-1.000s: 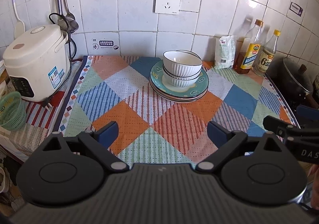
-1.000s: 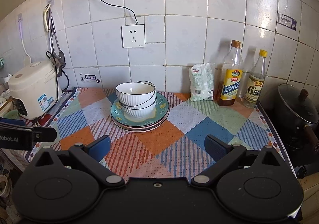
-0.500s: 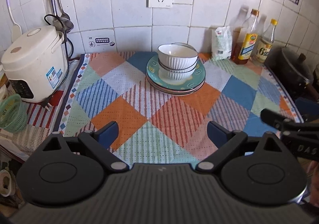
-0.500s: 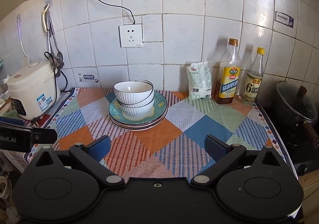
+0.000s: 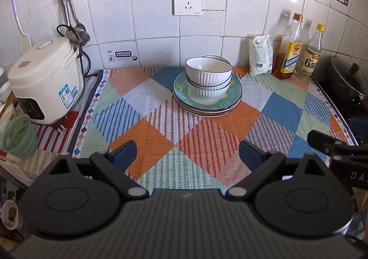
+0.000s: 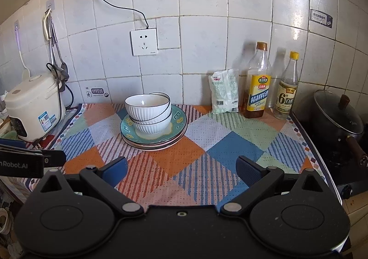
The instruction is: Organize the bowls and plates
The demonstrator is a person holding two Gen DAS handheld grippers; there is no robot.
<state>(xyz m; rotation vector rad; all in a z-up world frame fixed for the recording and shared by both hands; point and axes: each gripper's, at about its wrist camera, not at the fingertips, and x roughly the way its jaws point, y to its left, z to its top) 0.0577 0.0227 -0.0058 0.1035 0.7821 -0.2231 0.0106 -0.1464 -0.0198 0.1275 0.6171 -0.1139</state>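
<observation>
On teal plates (image 5: 231, 97) sit stacked white ribbed bowls (image 5: 208, 72), top one tilted; both grippers' fingers (image 5: 123, 152) spread, empty

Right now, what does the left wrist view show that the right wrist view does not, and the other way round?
Only the left wrist view: the green basket and the right gripper. Only the right wrist view: the pan handle and the left gripper. Both: the bowls on the plates, the cooker, two bottles and the pot.
</observation>
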